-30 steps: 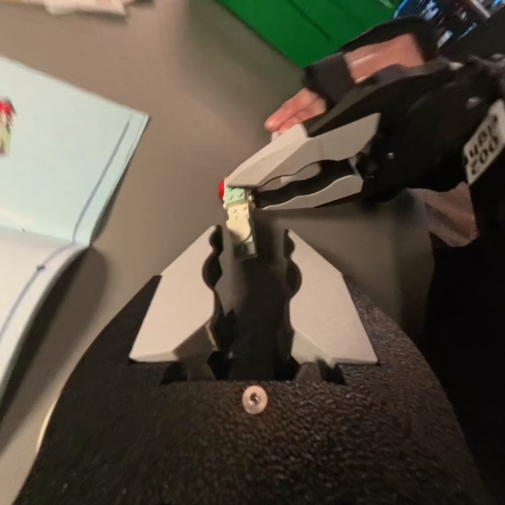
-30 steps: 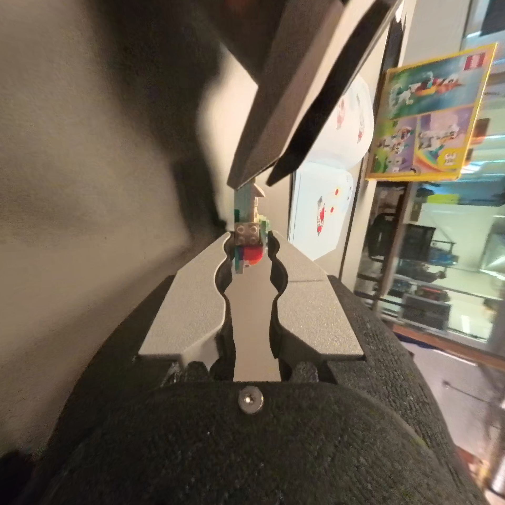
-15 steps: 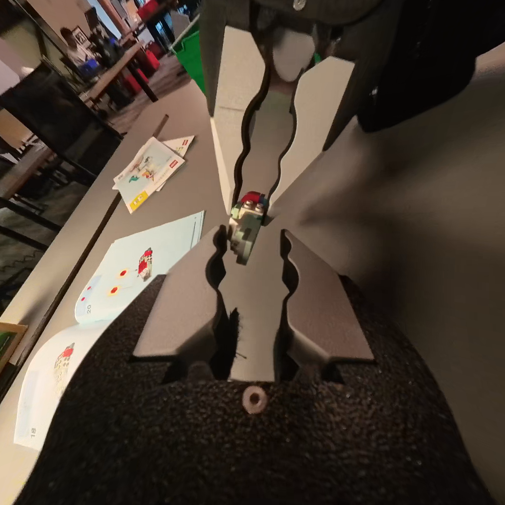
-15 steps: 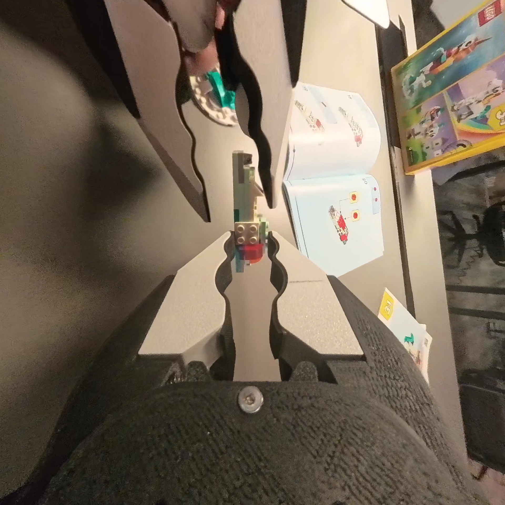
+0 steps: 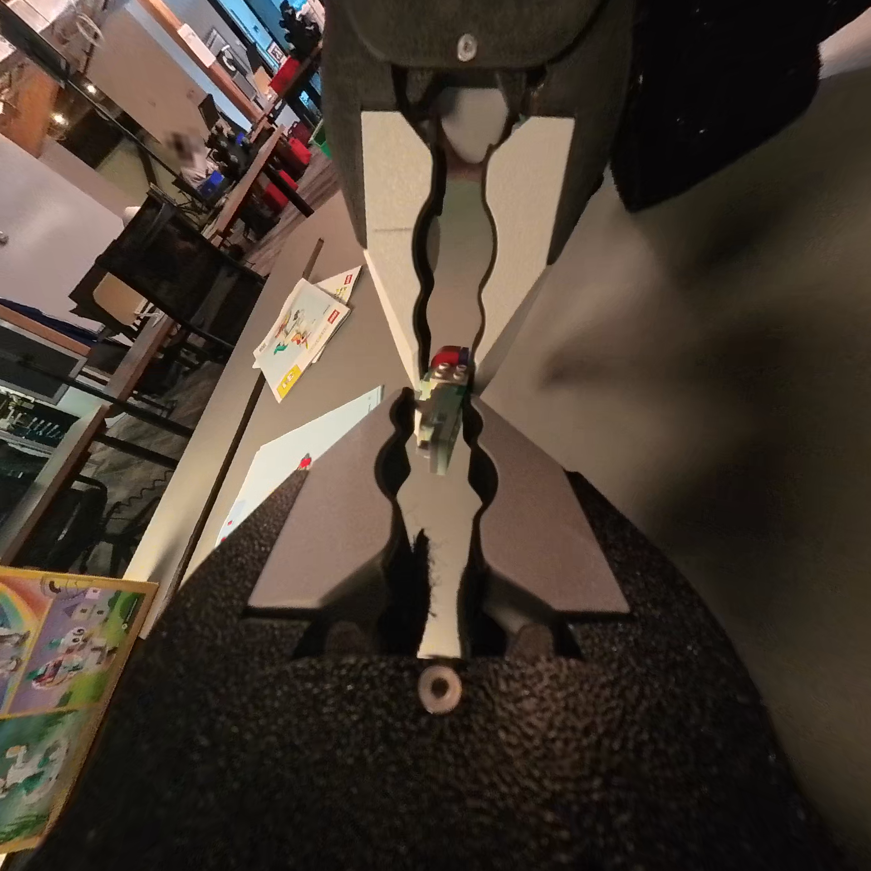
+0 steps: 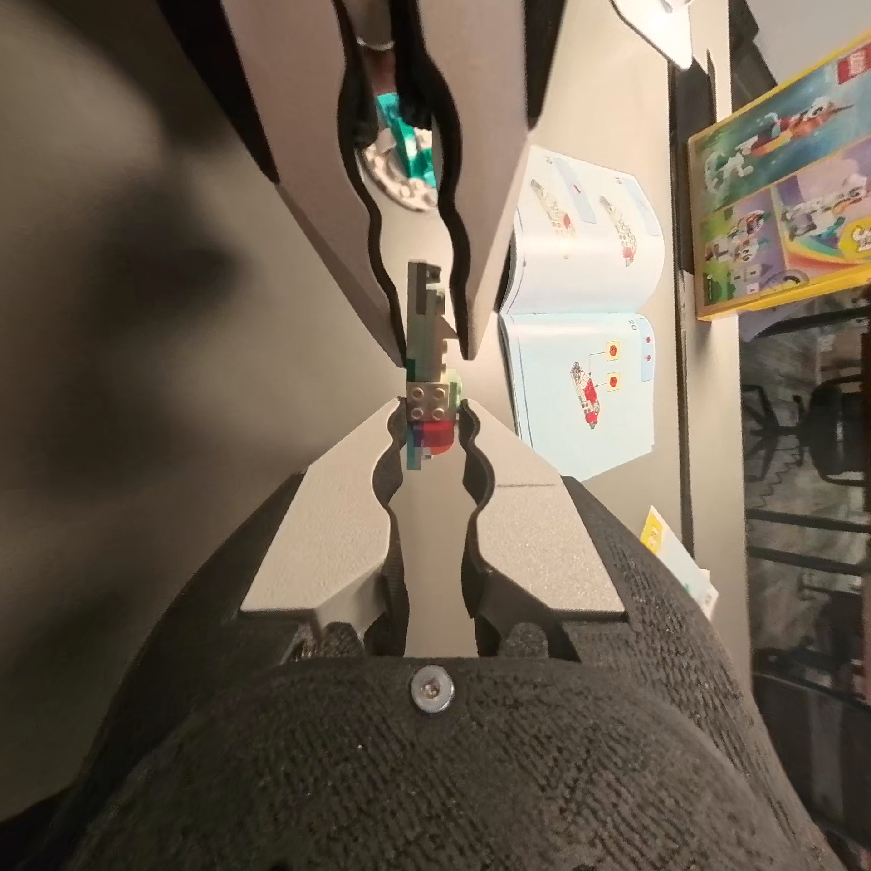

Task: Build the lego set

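Observation:
A small lego assembly (image 6: 422, 330), grey and pale green with a tan plate and a red piece, is held in the air between both grippers, which face each other tip to tip. My right gripper (image 6: 431, 405) is shut on its tan and red end. It also shows in the left wrist view (image 5: 447, 370). My left gripper (image 5: 436, 398) has its fingers on either side of the assembly's (image 5: 438, 419) free end. The assembly lies against one finger, with a narrow gap at the other. It also shows in the right wrist view (image 6: 432, 360).
An open instruction booklet (image 6: 589, 377) lies on the grey table (image 6: 141, 424), with the lego box (image 6: 777, 188) beyond it and smaller booklets (image 5: 301, 339) nearby. A white round plate with teal pieces (image 6: 400, 174) lies behind the left gripper. The table edge (image 5: 235, 424) runs alongside the booklets. Only a small space, under 4 cm, lies between the two pairs of fingers.
My left gripper has swung round to face the right gripper head-on. Its fingers have narrowed around the assembly's free end. The right gripper keeps its hold.

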Tool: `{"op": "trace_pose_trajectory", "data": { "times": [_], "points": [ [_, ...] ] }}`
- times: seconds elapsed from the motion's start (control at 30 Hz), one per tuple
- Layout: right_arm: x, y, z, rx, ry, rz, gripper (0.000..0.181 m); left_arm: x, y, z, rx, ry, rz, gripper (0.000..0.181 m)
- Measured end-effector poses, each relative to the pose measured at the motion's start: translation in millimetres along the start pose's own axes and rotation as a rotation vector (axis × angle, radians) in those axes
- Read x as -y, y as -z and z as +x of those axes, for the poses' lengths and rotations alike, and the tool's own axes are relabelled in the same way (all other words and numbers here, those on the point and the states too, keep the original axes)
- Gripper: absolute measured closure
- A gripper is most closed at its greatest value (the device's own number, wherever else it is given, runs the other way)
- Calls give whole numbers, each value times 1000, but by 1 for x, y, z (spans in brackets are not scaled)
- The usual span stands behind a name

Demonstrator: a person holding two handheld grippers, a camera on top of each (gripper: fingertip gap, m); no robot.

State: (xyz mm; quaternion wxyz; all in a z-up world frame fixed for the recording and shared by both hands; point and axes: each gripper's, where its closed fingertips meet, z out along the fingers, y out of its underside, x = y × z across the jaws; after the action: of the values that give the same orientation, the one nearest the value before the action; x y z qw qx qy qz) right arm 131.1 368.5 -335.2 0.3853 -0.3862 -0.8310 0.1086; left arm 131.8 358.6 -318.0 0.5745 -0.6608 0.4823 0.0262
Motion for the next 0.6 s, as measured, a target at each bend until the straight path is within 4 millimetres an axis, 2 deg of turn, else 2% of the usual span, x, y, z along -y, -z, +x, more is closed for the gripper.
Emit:
{"op": "trace_pose_trajectory", "data": {
  "times": [0.03, 0.17, 0.27, 0.43, 0.6],
  "points": [
    [0, 0, -1, 1, 9, -7, 162, 0, 0, 1, 1, -9, -1, 163],
    [-1, 1, -3, 12, 11, -10, 162, 2, -1, 3, 0, -35, 0, 163],
    [1, 0, 0, 1, -54, 34, 161, 3, 0, 2, 1, -36, 7, 163],
    [-2, 1, 8, -68, -94, 32, 137, 0, 3, -4, 16, -19, 8, 163],
    [-4, 1, 6, -78, -15, 16, 155, 2, 4, -2, 9, -29, 19, 164]
  ]
}}
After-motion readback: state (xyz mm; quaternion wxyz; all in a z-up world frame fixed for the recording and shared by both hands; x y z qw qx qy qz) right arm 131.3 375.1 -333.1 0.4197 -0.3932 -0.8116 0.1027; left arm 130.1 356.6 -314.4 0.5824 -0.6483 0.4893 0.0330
